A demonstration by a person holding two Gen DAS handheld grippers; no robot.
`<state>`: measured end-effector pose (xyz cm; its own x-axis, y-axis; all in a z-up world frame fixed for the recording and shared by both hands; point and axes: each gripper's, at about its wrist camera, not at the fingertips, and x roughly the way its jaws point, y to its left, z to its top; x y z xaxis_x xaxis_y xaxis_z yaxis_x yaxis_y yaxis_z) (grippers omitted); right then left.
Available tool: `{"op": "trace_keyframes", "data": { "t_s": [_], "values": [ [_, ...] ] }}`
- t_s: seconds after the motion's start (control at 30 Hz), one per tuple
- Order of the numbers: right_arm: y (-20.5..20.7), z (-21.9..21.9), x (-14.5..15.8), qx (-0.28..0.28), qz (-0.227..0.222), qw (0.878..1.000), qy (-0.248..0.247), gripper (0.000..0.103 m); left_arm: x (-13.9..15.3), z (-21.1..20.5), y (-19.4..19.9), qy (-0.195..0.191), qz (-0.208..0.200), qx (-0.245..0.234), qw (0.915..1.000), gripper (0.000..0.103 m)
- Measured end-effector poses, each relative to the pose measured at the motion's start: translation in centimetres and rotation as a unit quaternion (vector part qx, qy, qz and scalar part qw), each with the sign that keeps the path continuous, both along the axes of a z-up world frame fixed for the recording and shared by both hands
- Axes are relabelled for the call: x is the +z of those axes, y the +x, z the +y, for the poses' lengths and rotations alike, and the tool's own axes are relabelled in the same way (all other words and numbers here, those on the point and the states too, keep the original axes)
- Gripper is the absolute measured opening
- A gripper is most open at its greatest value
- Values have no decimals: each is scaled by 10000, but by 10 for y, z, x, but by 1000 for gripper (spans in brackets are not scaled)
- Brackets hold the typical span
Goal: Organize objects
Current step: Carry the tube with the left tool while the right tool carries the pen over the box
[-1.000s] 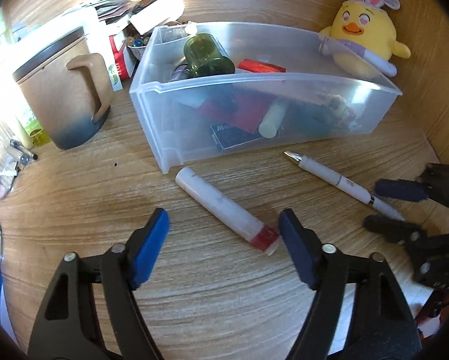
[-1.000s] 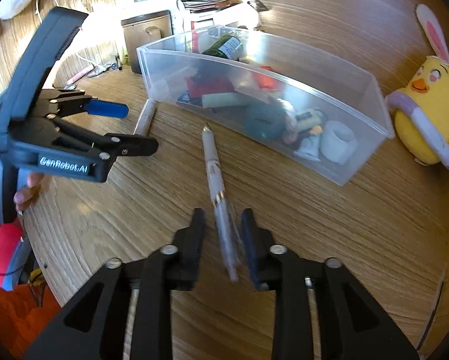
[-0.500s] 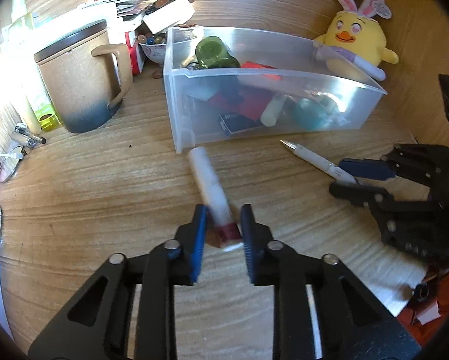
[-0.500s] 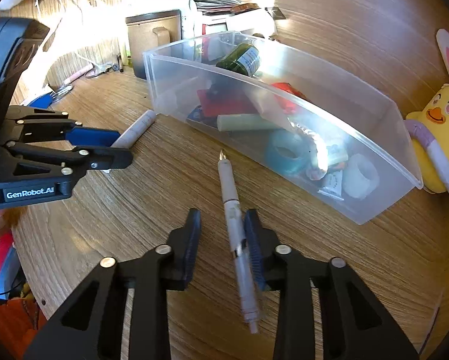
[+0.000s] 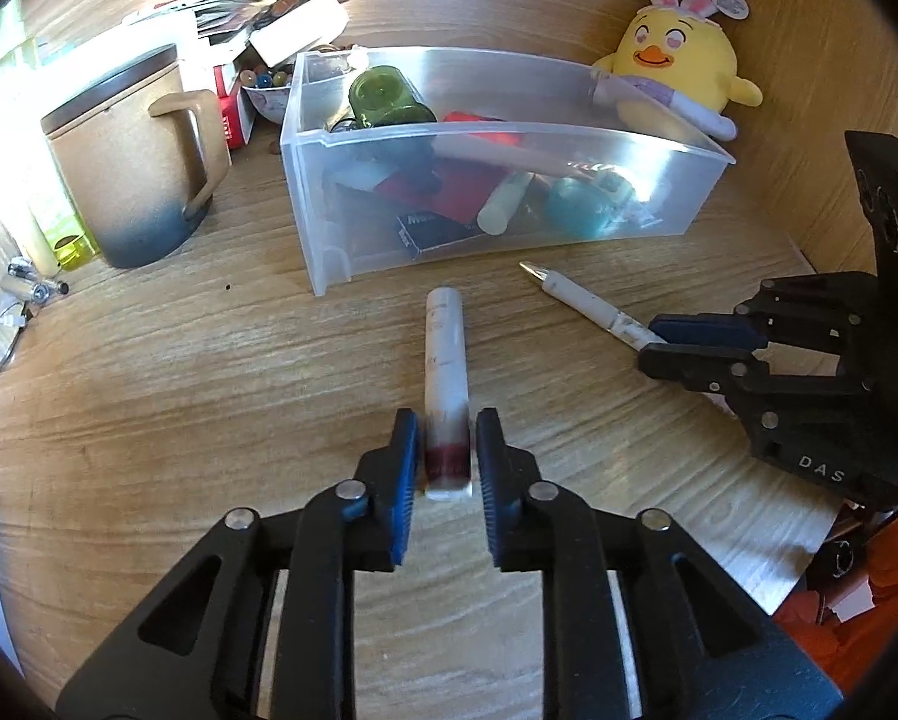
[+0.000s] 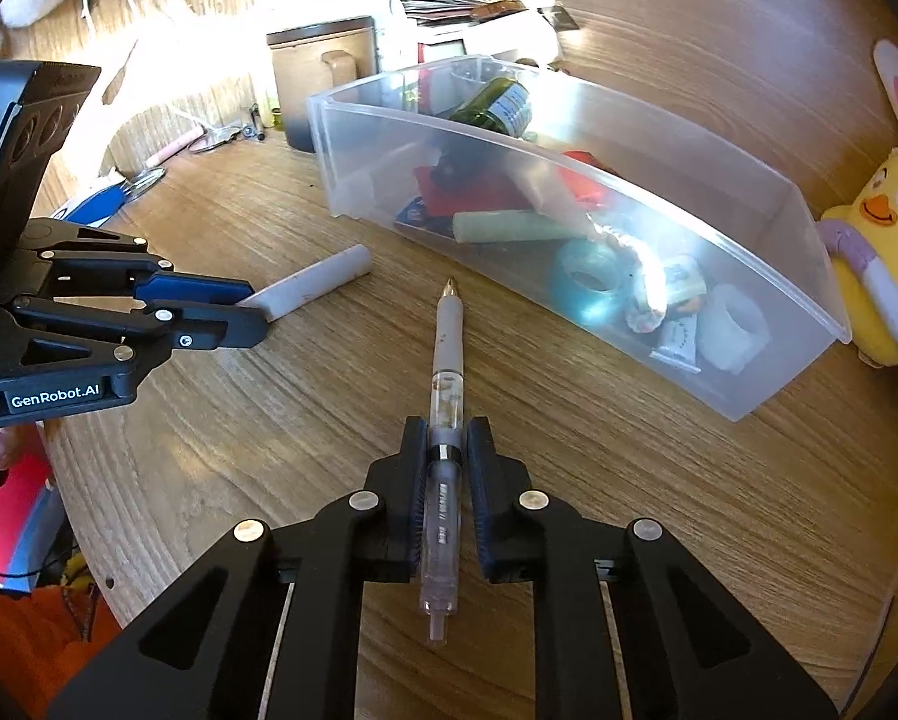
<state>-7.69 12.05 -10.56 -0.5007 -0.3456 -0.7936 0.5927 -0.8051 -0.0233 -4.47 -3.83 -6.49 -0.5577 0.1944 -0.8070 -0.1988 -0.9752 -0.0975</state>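
left gripper (image 5: 443, 456) jaws opening slightly, red-capped white tube (image 5: 446, 360) between pads, right gripper (image 6: 445, 450) clamped on pen (image 6: 446, 360), both over worktop (image 5: 209, 390), clear bin (image 5: 497, 138) ahead

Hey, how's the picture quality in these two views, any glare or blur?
Left wrist view: sunlight blows out the left edge beside the mug, glare streaks the clear bin, and the white tube blurs at its red end. Right wrist view: glare whitens the top left, the pen is sharp; both bend at the edges.

Each black hand-held gripper (image 5: 443, 450) has blue-padded fingers (image 5: 402, 480), silver screws and white "GenRobot.AI" lettering.
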Motion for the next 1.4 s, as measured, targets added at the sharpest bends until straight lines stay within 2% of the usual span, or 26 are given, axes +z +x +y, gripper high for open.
{"op": "trace_keyframes", "data": {
  "t_s": [0.33,0.37,0.57,0.9,1.4],
  "values": [
    [-7,-5,-1,-20,14,10000,-67,12,-2,6,-26,-179,55,11,9998,20],
    [-7,-5,-1,-8,10,10000,-77,12,-1,8,-26,-253,75,-25,9996,14],
    [0,0,-1,-49,-70,9996,-278,11,2,12,-14,-278,152,-123,9994,14],
    [12,22,19,-358,125,9961,-803,10,35,10,1,129,654,-3,9978,14],
    [13,38,80,-623,866,9830,-1493,10,82,23,-4,516,1339,-100,9896,14]
  ]
}}
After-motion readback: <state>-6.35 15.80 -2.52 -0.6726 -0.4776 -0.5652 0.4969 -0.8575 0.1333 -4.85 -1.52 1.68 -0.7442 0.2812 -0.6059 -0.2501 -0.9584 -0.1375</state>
